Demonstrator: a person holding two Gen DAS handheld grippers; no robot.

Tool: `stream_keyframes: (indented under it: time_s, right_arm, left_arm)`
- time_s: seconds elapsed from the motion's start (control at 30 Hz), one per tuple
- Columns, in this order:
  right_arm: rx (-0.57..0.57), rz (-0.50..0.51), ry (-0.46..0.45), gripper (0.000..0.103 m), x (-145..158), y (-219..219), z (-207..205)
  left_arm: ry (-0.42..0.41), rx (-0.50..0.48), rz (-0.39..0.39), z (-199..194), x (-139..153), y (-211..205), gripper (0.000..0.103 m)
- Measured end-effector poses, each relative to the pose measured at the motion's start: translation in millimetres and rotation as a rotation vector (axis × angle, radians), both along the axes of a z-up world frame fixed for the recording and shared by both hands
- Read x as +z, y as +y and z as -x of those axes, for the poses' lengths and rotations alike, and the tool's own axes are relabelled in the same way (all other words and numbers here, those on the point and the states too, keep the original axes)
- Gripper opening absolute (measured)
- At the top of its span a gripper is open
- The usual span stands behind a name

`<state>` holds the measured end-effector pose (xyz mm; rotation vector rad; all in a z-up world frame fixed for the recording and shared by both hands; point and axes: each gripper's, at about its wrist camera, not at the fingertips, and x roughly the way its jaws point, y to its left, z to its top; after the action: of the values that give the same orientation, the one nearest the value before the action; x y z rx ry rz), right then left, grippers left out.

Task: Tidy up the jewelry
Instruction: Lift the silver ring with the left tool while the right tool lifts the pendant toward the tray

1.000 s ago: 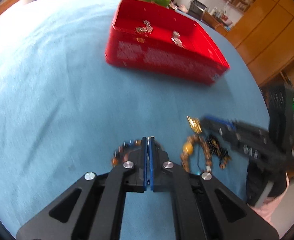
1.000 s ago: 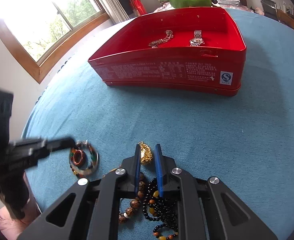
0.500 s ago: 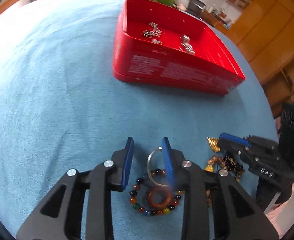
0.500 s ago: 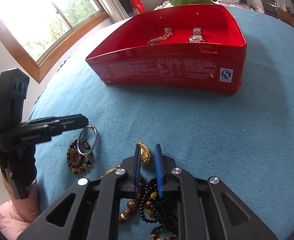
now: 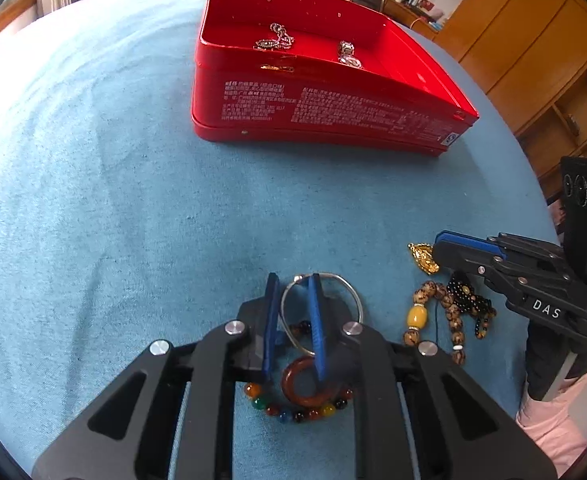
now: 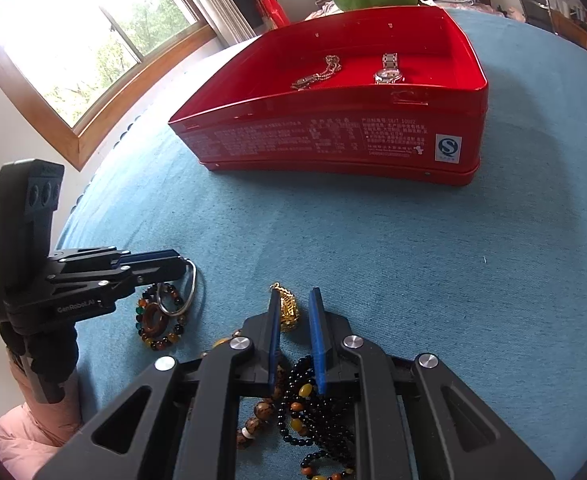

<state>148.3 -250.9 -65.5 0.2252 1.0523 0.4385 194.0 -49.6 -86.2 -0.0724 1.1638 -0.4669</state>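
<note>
— Blue cloth [image 5: 133,184] carries all our jewelry; the red box [image 5: 317,100] waits further back. Where is the silver ring [image 5: 320,312]?

— Our left gripper [image 5: 293,312] is parted, one finger through it. Thin, stiff, slippery: we pinch its rim. Our right gripper [image 6: 293,320], parted too, straddles the gold pendant [image 6: 287,308].

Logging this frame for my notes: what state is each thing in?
Left gripper: open, one finger through the silver bangle.
Right gripper: open, astride the gold pendant.
Red tin: lidless, holding a watch and chain.
Window: cannot tell.
</note>
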Motion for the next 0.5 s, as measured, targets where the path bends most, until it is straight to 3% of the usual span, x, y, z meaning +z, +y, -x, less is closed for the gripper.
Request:
stream_keyframes:
  time_s: [0.13,0.23,0.33,0.5]
  right_arm:
    - [0.003,0.001,0.001,0.015,-0.3,0.2,-0.2]
    - [0.003,-0.004,0.004,0.015,-0.3,0.7,-1.2]
    - [-0.008,-0.006,0.007,0.015,0.5,-2.0,-2.4]
    - [0.006,0.001,0.009,0.027,0.4,1.5,-1.9]
  left_arm:
    - [-0.013,-0.001,-0.040,1.3,-1.9,-2.0,0.011]
    - [-0.024,0.025,-0.053,-0.2,-1.3,-3.9,0.004]
    - [-0.007,0.064,0.001,-4.8,-1.0,3.3,0.003]
    - [-0.019,0.119,0.058,-7.0,5.0,18.3,0.003]
